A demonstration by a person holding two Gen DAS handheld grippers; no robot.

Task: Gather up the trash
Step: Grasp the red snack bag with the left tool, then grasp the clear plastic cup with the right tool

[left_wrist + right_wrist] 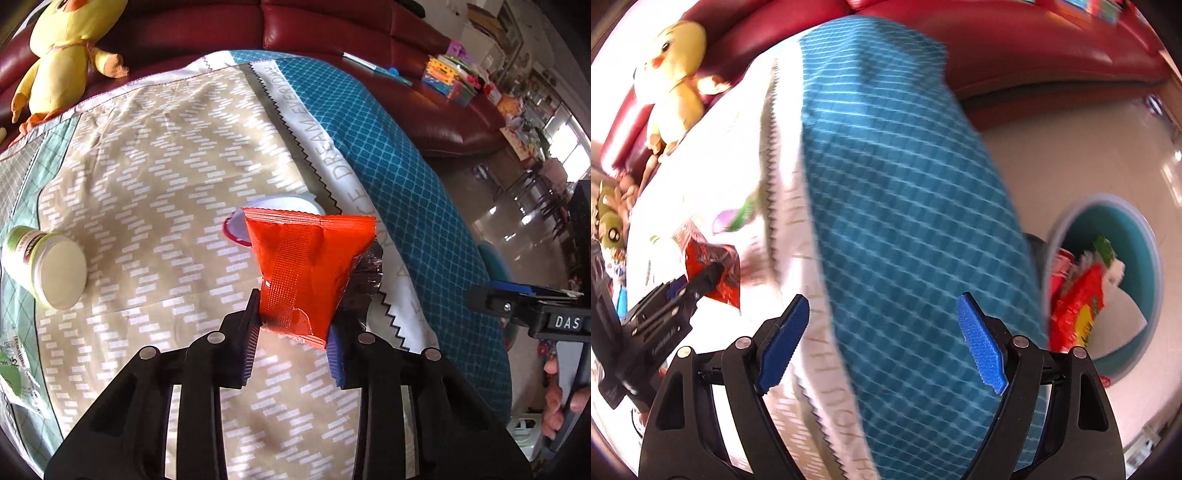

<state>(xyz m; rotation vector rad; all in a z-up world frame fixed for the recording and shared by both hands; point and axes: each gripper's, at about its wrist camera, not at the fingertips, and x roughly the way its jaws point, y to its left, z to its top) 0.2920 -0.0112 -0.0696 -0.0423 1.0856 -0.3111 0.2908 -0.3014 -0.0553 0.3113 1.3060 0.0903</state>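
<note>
Left-wrist and right-wrist views, one moment of trash collection. The left gripper (293, 334) is clamped on the lower edge of a crumpled orange-red foil snack wrapper (310, 269), whose long axis runs away from the jaws and flares towards its crimped top seam; a strip of clear, silvery film (364, 284) hangs at its right side. The wrapper stands lifted over the beige, white-dashed patchwork cloth (147, 184) that covers the table.

The relation that governs the coming move — the round teal bin with a grey rim (1145, 236) sits on the floor to the right of the table, beyond its teal lattice-printed edge, and already holds red and yellow packets (1078, 314). The right gripper (886, 343), jaws wide apart and holding nothing, is the nearer to the bin; the loaded left gripper probably has to cross over the table edge to reach it.

More trash is left on the cloth: a white tub with a green label (48, 266) on its side and a white cup with a magenta rim (266, 218) behind the wrapper.

Legible writing: "DREAM EVERYDAY" on the cloth's white band (317, 140); "DAS" on the right gripper's body. The tub's label is too small to read.
</note>
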